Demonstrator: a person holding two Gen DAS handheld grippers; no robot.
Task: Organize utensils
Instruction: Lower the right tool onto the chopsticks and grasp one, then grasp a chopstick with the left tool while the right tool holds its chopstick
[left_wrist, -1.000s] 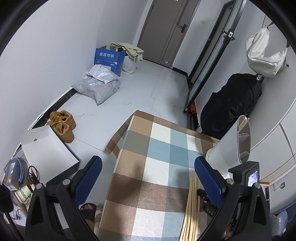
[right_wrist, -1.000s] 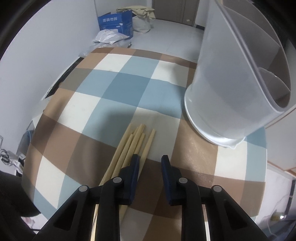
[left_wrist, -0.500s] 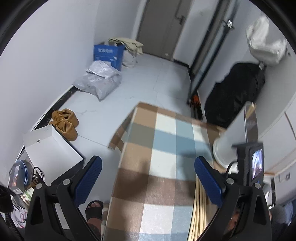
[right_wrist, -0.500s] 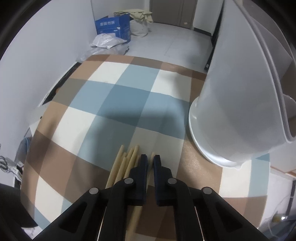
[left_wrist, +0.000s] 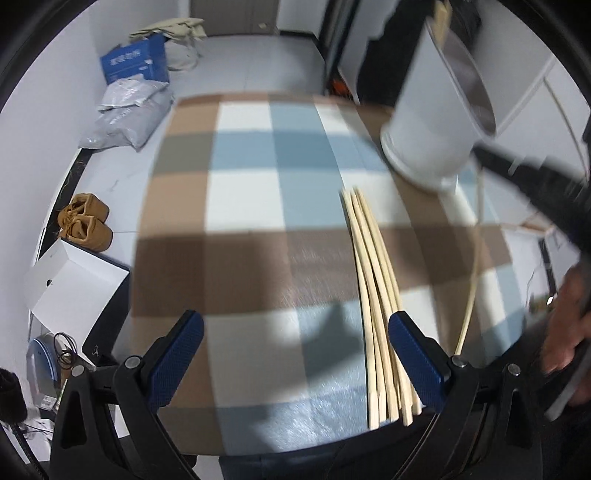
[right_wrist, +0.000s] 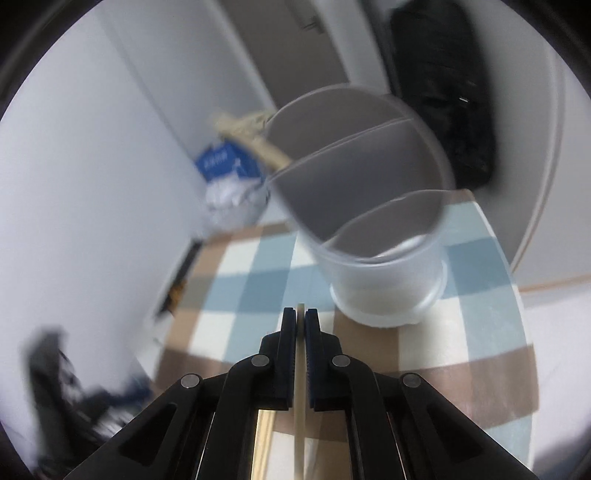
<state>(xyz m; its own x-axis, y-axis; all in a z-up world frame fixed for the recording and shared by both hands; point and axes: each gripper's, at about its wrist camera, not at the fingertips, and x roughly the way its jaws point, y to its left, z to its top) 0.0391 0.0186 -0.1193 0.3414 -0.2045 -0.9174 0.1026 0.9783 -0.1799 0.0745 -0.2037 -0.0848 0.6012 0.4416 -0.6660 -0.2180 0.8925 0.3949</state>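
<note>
Wooden chopstick (right_wrist: 300, 373) now clamped in right gripper (right_wrist: 300, 314), lifted off the bench (left_wrist: 243, 206) since a second ago. Left gripper (left_wrist: 295, 343) fingers wide, empty.

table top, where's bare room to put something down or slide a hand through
Free: the checked cloth left of the chopstick bundle, out to the table's left and far edges. Crowded: the right side, with the bundle, the white holder and the right claw carrying one chopstick.

White walls, pale tiled floor (left_wrist: 236, 59), blue box (left_wrist: 135, 59) beside grey door.
</note>
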